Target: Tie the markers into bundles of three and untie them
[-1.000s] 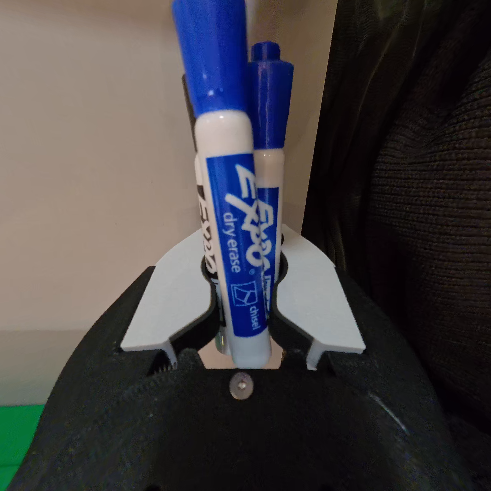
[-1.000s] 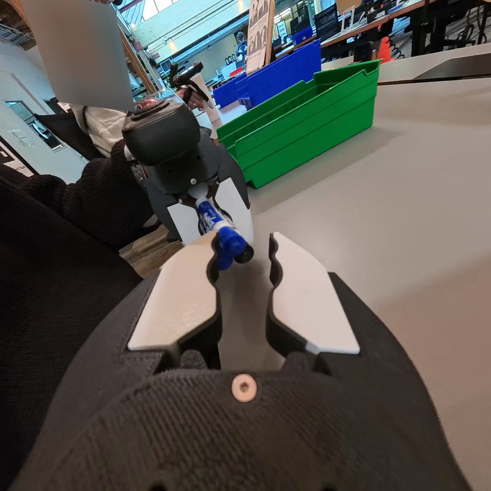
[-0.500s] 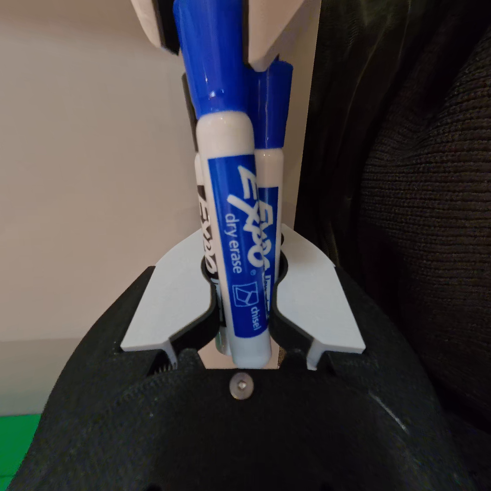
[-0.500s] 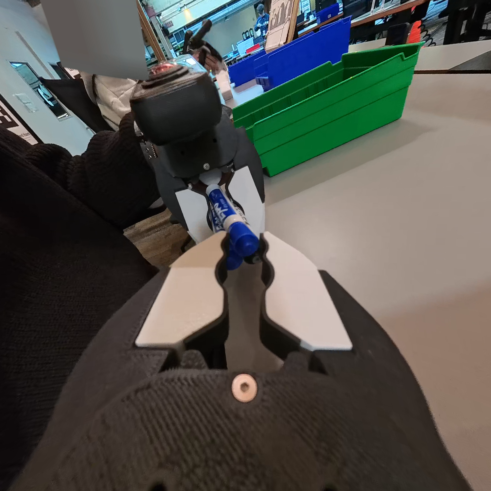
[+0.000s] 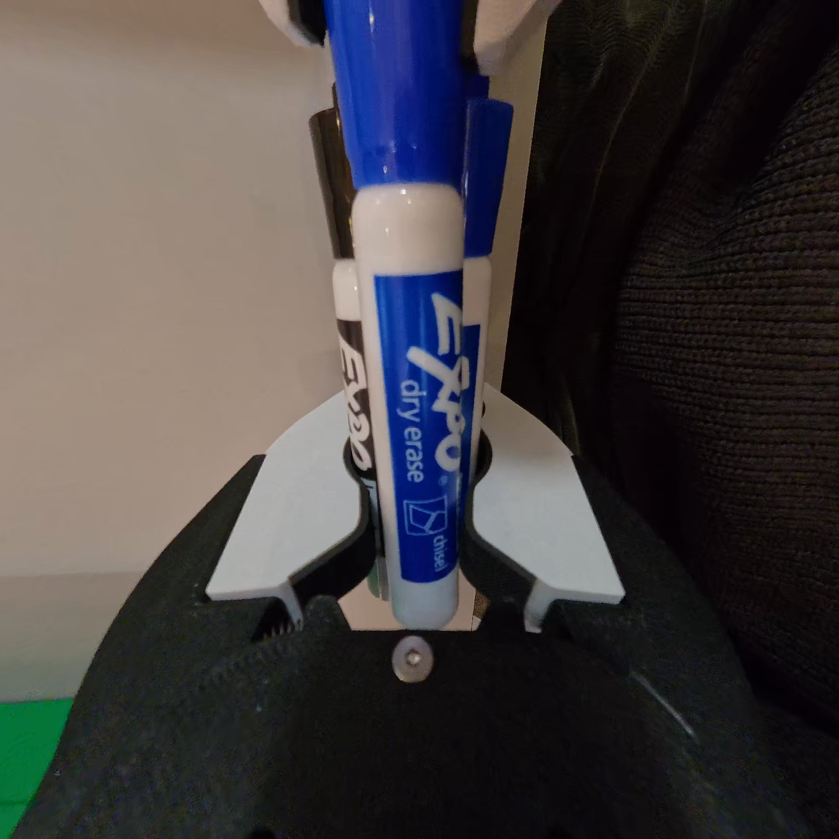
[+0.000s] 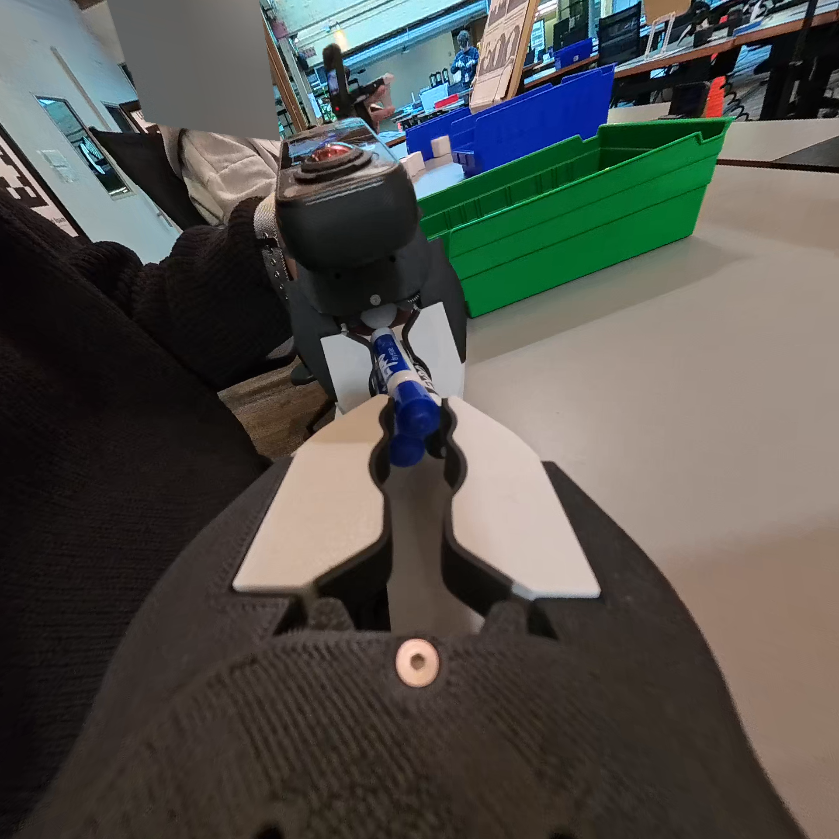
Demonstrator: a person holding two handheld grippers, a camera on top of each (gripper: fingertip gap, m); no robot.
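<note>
A: Grey tabletop [image 6: 658, 363] is noted beneath both tools, green bin [image 6: 590, 218] behind.

B: Three markers are clamped between the left gripper [image 5: 415, 472] fingers: front blue marker [image 5: 411, 318], black marker [image 5: 343, 290] and second blue marker [image 5: 481, 195] behind.

A: Right gripper [image 6: 415, 436]?

B: Fingers are set around the front marker's cap; whether it is squeezed cannot be told. Nothing is yet pulled free.

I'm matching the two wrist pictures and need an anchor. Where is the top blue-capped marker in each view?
Left wrist view: the top blue-capped marker runs up the centre, clamped in the left gripper.
Right wrist view: it sits just above centre, pointing at the camera, cap between the right gripper's fingertips.
Shared landmark: the green bin, a sliver at bottom left in the left view.
</note>
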